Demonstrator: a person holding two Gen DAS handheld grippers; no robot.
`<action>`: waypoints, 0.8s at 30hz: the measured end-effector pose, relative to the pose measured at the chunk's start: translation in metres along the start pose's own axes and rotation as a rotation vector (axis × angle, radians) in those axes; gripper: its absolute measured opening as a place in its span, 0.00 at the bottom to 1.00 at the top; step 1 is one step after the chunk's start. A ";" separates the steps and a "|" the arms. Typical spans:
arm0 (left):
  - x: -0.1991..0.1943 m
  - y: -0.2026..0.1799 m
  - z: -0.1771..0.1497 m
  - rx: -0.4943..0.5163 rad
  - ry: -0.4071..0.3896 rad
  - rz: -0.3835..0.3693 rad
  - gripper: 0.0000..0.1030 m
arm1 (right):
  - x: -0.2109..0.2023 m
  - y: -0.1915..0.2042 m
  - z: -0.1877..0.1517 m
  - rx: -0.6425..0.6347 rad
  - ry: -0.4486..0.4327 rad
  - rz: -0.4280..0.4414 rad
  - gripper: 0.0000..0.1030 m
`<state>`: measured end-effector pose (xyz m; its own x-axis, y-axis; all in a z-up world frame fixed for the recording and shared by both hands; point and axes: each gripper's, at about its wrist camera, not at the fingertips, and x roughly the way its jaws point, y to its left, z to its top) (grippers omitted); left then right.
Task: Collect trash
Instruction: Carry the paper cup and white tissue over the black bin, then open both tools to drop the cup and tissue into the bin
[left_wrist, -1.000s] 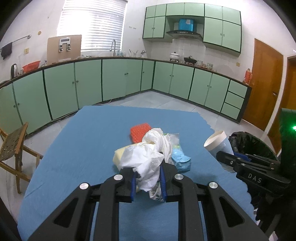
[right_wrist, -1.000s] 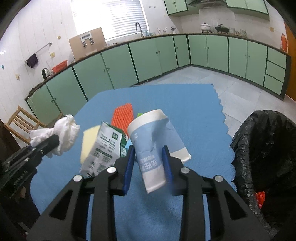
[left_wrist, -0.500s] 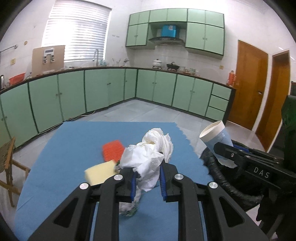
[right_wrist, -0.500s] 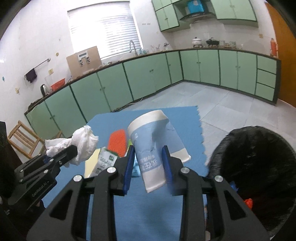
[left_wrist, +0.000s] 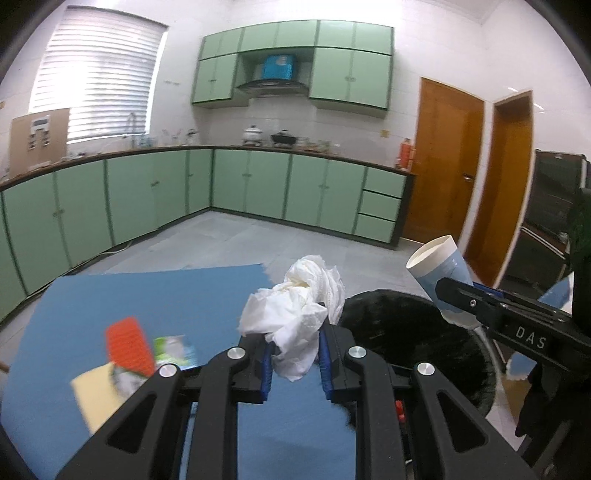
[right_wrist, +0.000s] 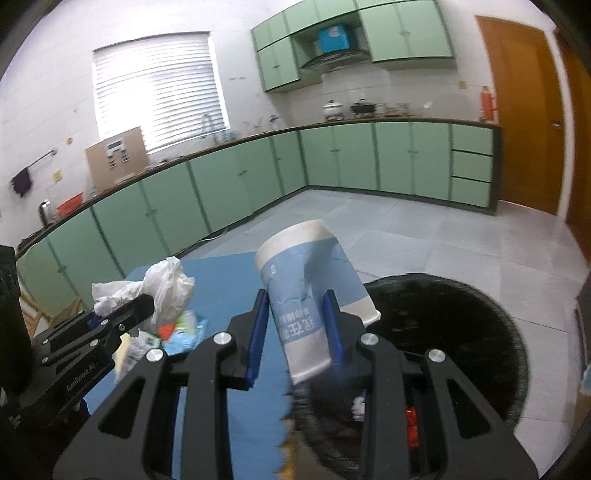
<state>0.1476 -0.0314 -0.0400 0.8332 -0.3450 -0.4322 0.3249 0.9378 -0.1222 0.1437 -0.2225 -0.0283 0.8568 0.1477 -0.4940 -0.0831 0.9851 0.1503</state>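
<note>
Beyond the right edge of the blue table (left_wrist: 155, 295), the black-lined trash bin (right_wrist: 461, 332) gapes open, and both of your loads are close to it. Your right gripper (right_wrist: 297, 332) has its fingers clenched on the blue-and-white paper cup (right_wrist: 310, 291), whose long axis tilts up and away from you, open rim at the far end, base near the fingers. It sits over the near-left rim of the bin, so the drop lies just forward and to the right.

Your left gripper (left_wrist: 295, 360) has its fingers clamped on the crumpled white tissue (left_wrist: 295, 310), which bulges up and forward out of the grip. The bin mouth lies just to its right, so that load needs a short move rightward. Your right hand is the nearer of the two to the opening.

On the cup, printed Chinese characters show upside down; I can't read them with confidence. "DAS" is lettered on the right gripper's side, and "GenRobot.AI" on the left one's. An orange-red sponge (left_wrist: 127, 347), a yellow pad (left_wrist: 92, 391) and a green-and-white wrapper (left_wrist: 173, 345) lie on the table, blurred.
</note>
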 end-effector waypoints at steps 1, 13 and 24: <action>0.006 -0.010 0.003 0.009 -0.001 -0.016 0.19 | -0.003 -0.009 0.000 0.006 -0.004 -0.019 0.28; 0.075 -0.090 0.009 0.069 0.048 -0.145 0.19 | -0.007 -0.104 -0.018 0.079 0.012 -0.177 0.28; 0.132 -0.128 0.000 0.105 0.130 -0.166 0.20 | 0.025 -0.160 -0.045 0.149 0.089 -0.223 0.31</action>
<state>0.2158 -0.1966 -0.0818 0.7021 -0.4797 -0.5263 0.5029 0.8573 -0.1105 0.1557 -0.3723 -0.1033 0.7970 -0.0575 -0.6013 0.1835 0.9715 0.1503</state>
